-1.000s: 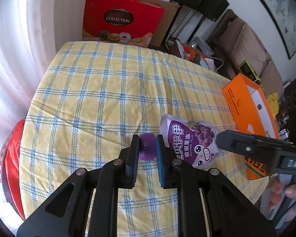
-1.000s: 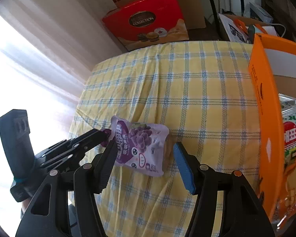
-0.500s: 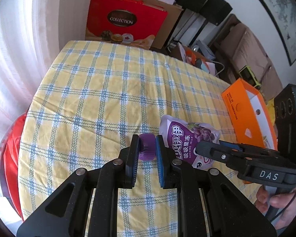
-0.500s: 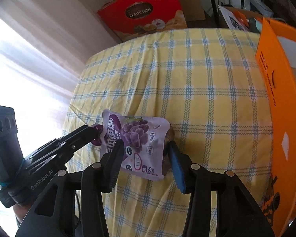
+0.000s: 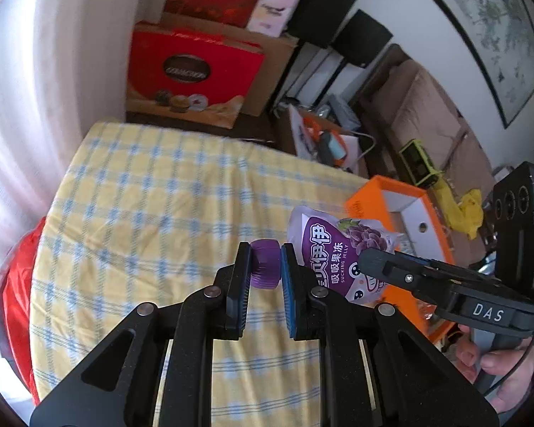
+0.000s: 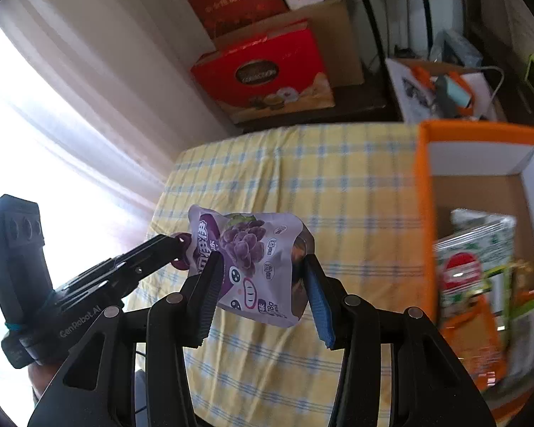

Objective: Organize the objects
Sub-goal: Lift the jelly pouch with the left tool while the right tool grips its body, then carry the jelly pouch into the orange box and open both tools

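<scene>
A purple grape jelly pouch hangs in the air above the yellow checked tablecloth. My left gripper is shut on its purple cap. My right gripper is shut on the pouch body, its jaws pressing both sides. The right gripper also shows in the left wrist view, and the left gripper in the right wrist view. An orange box stands to the right.
The orange box holds several snack packets. Red gift boxes and cardboard stand beyond the table's far edge. A red bag sits off the table's left side. A sofa and clutter lie at the right.
Both grippers have lifted the pouch off the tablecloth and carried it up and toward the orange box. The right gripper closed onto the pouch body.
</scene>
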